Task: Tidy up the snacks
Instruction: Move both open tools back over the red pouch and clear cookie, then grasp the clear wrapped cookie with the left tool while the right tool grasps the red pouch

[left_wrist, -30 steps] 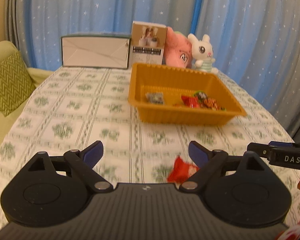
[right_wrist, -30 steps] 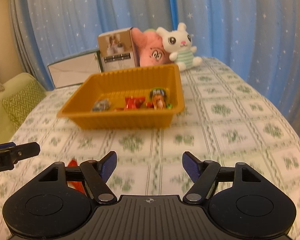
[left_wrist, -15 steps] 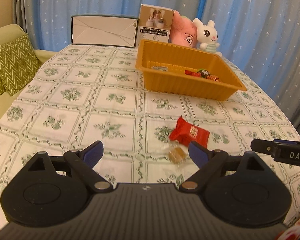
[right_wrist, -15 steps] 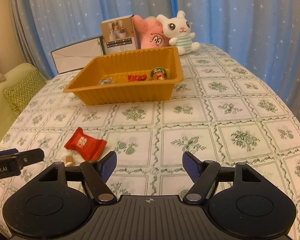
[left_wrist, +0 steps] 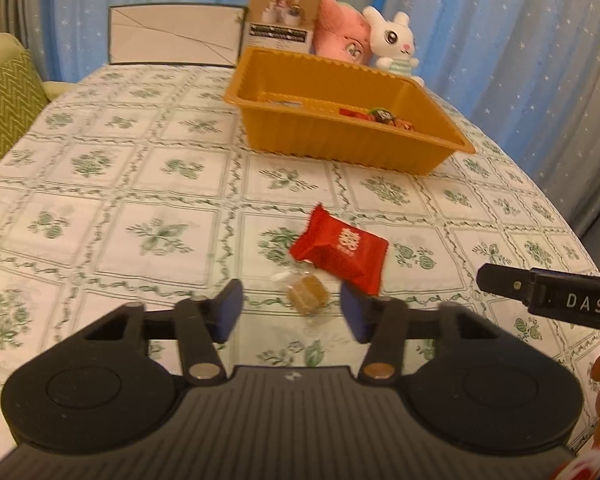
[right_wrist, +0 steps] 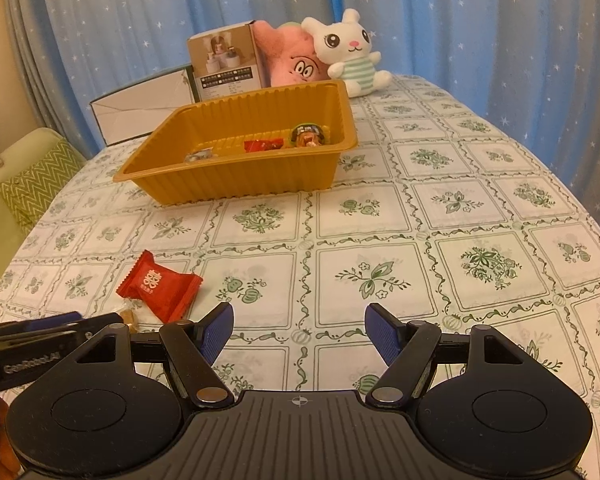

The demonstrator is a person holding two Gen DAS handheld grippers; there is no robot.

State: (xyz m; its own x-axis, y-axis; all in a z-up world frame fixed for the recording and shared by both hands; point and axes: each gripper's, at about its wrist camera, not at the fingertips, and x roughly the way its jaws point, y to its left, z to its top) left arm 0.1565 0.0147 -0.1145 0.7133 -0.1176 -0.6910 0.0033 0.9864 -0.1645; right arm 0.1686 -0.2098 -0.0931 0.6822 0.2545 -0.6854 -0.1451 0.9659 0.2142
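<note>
A small brown candy in clear wrap (left_wrist: 306,294) lies on the tablecloth between the fingers of my left gripper (left_wrist: 292,311). Its jaws are closing, and a gap still shows on each side of the candy. A red snack packet (left_wrist: 340,250) lies just beyond, touching the candy's wrap. The orange tray (left_wrist: 352,148) farther back holds several snacks. In the right wrist view, my right gripper (right_wrist: 300,330) hovers open over bare cloth with nothing between its fingers. The red packet (right_wrist: 160,284) and the left gripper (right_wrist: 40,336) are to its left, the tray (right_wrist: 236,184) ahead.
A white flat box (left_wrist: 174,36), a photo carton (left_wrist: 284,16), a pink plush (left_wrist: 342,38) and a white rabbit plush (left_wrist: 394,42) stand behind the tray. A green cushion (left_wrist: 4,108) lies off the table's left. Blue curtains hang behind. The table's right edge curves close.
My left gripper has dropped and moved forward toward the brown candy, and its jaws have narrowed around it. The right gripper has tipped down slightly, with its opening unchanged.
</note>
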